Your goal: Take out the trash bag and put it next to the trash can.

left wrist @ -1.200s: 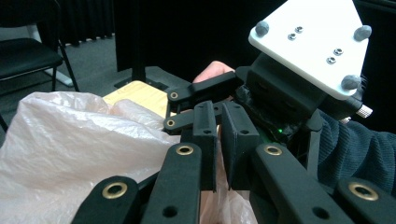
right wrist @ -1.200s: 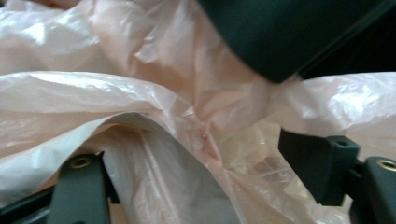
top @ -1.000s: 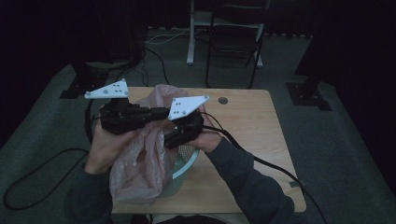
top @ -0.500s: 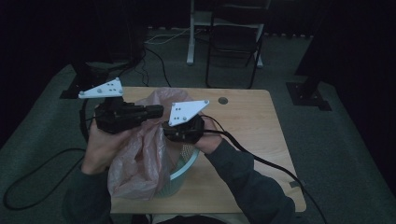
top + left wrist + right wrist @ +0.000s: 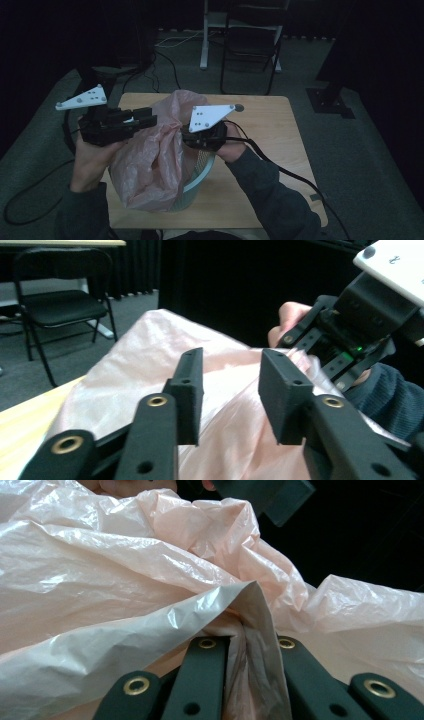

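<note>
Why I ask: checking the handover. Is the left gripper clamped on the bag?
No: the left gripper has its jaws apart, just opened, hovering over the pink bag with nothing pinched between them.

Crumpled pink plastic bag (image 5: 150, 160), draped over pale green basket (image 5: 197, 182), table's near edge

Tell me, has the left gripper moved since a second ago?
Yes. The left gripper has slid left, away from the pink bag, toward the table's left edge, its jaws just opening.

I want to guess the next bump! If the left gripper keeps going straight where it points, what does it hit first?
Probably the pink plastic bag: the left gripper points at it, jaws open.
</note>
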A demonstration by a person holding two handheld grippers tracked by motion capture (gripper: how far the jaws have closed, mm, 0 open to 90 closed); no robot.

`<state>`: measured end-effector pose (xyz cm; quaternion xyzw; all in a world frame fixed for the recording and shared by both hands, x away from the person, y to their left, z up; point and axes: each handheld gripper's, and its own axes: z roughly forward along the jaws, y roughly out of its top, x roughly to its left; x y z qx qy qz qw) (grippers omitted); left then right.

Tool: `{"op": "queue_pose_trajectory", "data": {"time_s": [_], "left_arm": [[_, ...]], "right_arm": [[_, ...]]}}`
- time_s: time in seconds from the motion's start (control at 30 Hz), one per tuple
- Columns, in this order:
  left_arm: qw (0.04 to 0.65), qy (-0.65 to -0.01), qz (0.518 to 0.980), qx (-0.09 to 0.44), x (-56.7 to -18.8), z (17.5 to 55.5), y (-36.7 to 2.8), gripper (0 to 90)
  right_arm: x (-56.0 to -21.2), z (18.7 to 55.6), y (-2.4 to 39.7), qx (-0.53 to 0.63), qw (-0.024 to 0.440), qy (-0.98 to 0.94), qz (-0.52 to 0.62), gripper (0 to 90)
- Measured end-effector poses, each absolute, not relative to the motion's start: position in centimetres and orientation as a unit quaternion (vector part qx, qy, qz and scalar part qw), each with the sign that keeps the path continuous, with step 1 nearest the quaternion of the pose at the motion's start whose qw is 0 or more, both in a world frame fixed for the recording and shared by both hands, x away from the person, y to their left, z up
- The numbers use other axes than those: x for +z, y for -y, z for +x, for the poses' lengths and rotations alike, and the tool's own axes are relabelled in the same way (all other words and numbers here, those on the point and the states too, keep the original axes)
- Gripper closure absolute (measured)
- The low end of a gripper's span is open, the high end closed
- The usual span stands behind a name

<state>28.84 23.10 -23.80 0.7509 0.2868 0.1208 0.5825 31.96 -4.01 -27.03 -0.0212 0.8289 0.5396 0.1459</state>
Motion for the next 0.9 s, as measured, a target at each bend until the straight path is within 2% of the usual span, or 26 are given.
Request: {"op": "queue_pose_trajectory", "data": {"time_s": [0.5,0.9], "left_arm": [[0.596,-0.320,0.723,0.138,-25.1,27.7,-26.8,50.3],[0.595,-0.329,0.719,0.143,-25.7,27.5,-27.8,48.5]], "right_arm": [[-26.0,31.6,6.0,0.545,0.167,-0.821,-0.017,89.2],[-24.9,31.7,7.4,0.560,0.169,-0.811,-0.009,89.1]]}}
